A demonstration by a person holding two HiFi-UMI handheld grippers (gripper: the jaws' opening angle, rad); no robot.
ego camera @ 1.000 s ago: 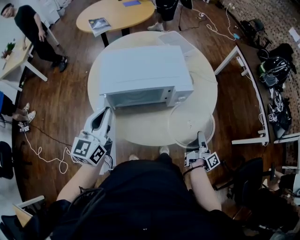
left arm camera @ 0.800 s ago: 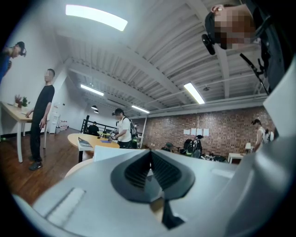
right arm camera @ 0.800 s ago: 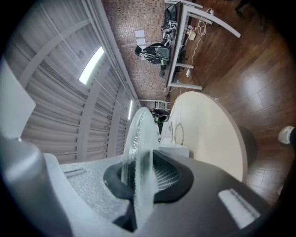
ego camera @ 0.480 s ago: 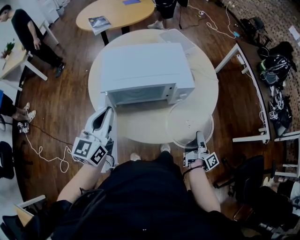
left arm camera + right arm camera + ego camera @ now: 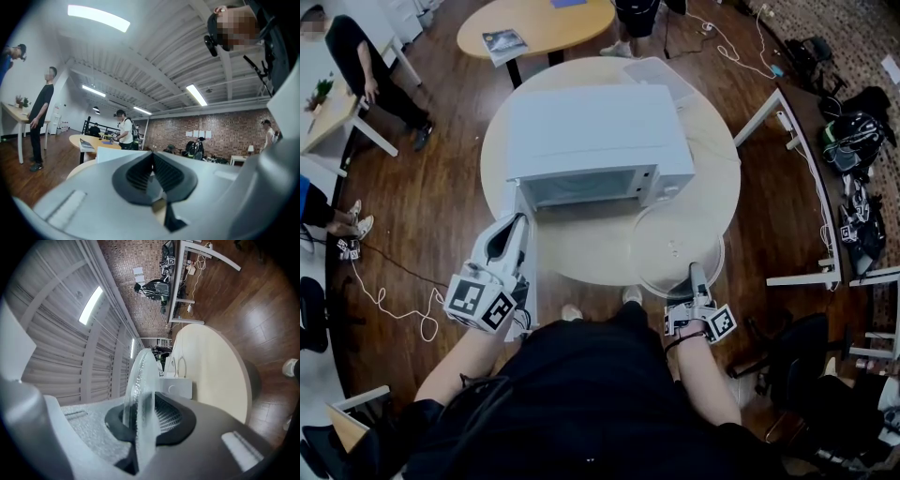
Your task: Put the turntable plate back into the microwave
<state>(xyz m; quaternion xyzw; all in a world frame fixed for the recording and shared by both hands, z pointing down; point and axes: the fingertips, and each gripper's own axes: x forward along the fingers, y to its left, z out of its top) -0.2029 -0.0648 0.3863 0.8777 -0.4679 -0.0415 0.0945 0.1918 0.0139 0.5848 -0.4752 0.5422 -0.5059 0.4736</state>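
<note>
Two hand-held grippers in play, and only the right one matters for the next move. Lower left of the head view: left hand-held gripper (image 5: 514,227) has its jaws together with nothing I can make out between them, parked just beside what looks like the open door (image 5: 528,281), seen edge-on and running down the frame from the microwave's left corner. Centre: microwave (image 5: 595,131) sits on the round desk (image 5: 581,258), its cavity opening (image 5: 581,187) facing the bottom of the frame and unobstructed. Right of centre: turntable plate (image 5: 670,239) is a clear glass disc over the desk's lower-right edge, lying roughly flat, below and to the right of the opening and not yet inside. Lower right: right hand-held gripper (image 5: 697,278) is clenched on the plate's near rim, with the glass edge between its pads in the right gripper view, so the plate extends away from the jaws toward the top of the frame. My read: the plate has to travel up and left across the frame to reach the cavity, far edge first. The right arm carries it; the left is nearer the door.
</note>
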